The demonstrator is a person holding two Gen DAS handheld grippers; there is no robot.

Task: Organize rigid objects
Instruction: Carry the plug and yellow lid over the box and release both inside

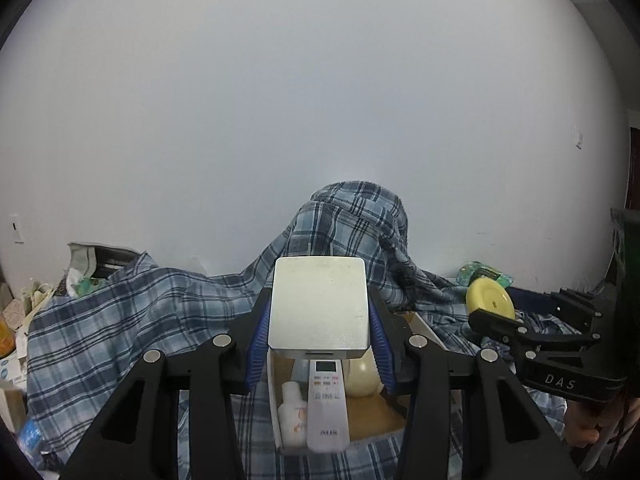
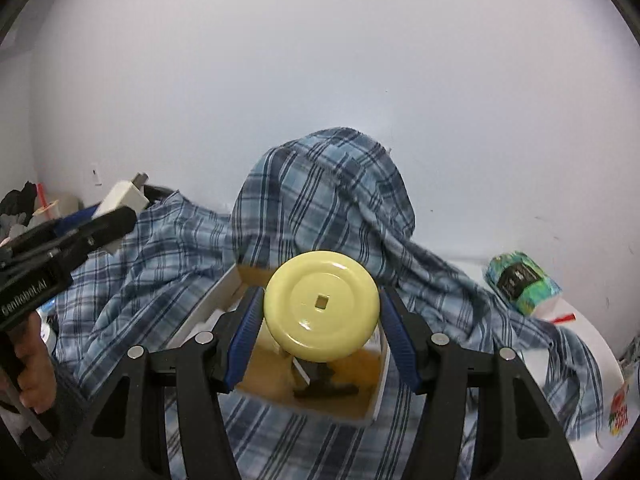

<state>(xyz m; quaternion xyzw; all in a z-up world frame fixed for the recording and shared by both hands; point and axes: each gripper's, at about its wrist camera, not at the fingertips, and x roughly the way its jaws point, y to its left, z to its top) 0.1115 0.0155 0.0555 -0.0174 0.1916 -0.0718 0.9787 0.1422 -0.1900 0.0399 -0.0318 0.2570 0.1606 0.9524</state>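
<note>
My left gripper [image 1: 319,310] is shut on a silver-grey square box [image 1: 319,304] and holds it above an open cardboard box [image 1: 275,404]. In that box lie a white remote [image 1: 326,408], a small white bottle [image 1: 291,412] and a cream rounded thing [image 1: 362,376]. My right gripper [image 2: 321,306] is shut on a pale yellow disc-shaped object [image 2: 321,306] with a square hole, over the same cardboard box [image 2: 376,406]. The left wrist view shows the right gripper [image 1: 496,320] with the yellow object [image 1: 490,300] at the right. The right wrist view shows the left gripper [image 2: 114,220] with the silver box [image 2: 122,198] at the left.
A blue plaid cloth [image 1: 132,320] covers the surface and drapes over a tall hump [image 2: 324,188] behind the box. A green patterned packet [image 2: 520,282] lies at the right by the wall. Clutter and bags [image 1: 84,276] sit at the far left. A hand [image 2: 34,372] holds the left gripper's handle.
</note>
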